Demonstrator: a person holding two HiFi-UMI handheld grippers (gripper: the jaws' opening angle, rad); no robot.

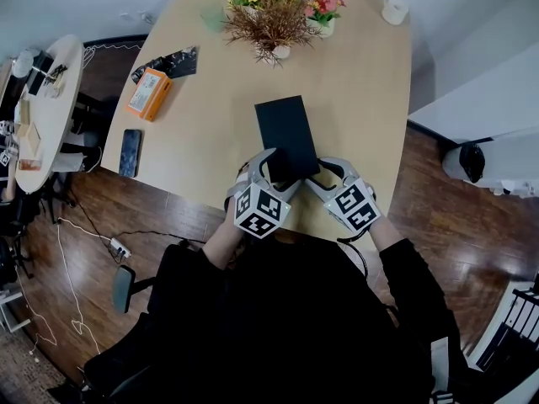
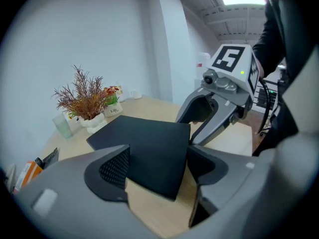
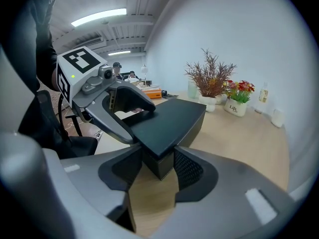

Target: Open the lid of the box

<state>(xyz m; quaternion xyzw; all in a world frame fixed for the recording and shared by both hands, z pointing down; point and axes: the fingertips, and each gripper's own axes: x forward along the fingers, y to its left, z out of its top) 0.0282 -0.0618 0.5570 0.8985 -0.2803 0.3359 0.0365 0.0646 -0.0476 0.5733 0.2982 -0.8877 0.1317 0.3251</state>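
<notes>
A flat black box (image 1: 285,133) lies on the wooden table (image 1: 362,99), its near end just in front of me. My left gripper (image 1: 274,175) straddles the box's near left corner. In the left gripper view the dark lid (image 2: 144,148) fills the gap of that gripper (image 2: 157,166), and both pads lie against its edges. My right gripper (image 1: 322,175) straddles the near right corner. In the right gripper view the box corner (image 3: 159,158) sits pinched between the pads of the right gripper (image 3: 158,166). The lid rests closed on the box.
A pot of dried twigs and flowers (image 1: 274,11) stands at the table's far end, a white cup (image 1: 394,11) to its right. An orange packet (image 1: 149,93), a black pouch (image 1: 168,63) and a phone (image 1: 130,151) lie to the left. A cluttered side table (image 1: 46,116) stands further left.
</notes>
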